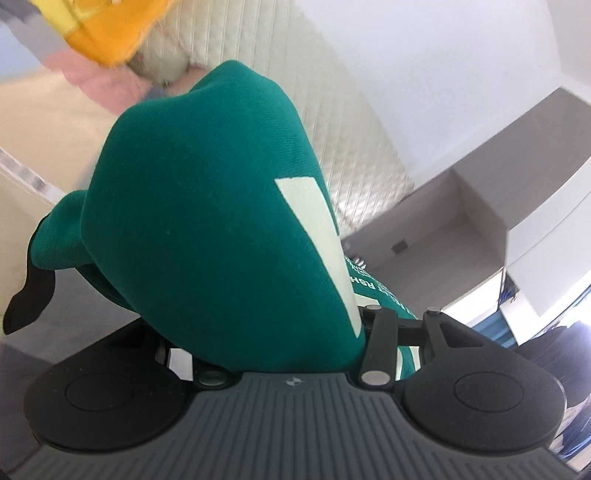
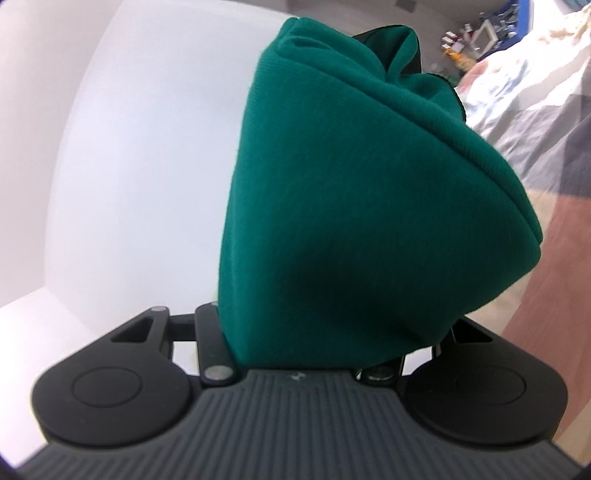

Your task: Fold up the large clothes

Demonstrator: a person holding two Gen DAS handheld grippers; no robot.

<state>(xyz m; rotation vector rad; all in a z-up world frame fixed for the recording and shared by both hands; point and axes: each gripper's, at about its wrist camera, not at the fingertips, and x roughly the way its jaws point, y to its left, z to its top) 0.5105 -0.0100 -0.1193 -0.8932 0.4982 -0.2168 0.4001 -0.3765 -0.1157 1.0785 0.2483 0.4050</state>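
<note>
A bundle of green garment fills the middle of the left wrist view, bunched up over the left tongs so thickly that the fingers themselves are hidden under it. The cloth comes straight out from between the linkage arms — it looks pinched there, the tongs part-way closed around the thick fold. A pale cream stripe runs down the fabric, with small white lettering beside it, too skewed to read. A black edge of the same garment hangs off the left side. Behind it stand a quilted cream headboard, a blurred yellow-orange item and something pink, both smeared.

In the right wrist view the same green garment rises in a tall folded wad from between the right tongs, covering their fingers as well; the fold sits gripped in the gap, with a black lining showing at the top. A white wall lies behind on the left, and a pale rumpled bedsheet on the right. The garment is lifted, held off the bed at both ends.
</note>
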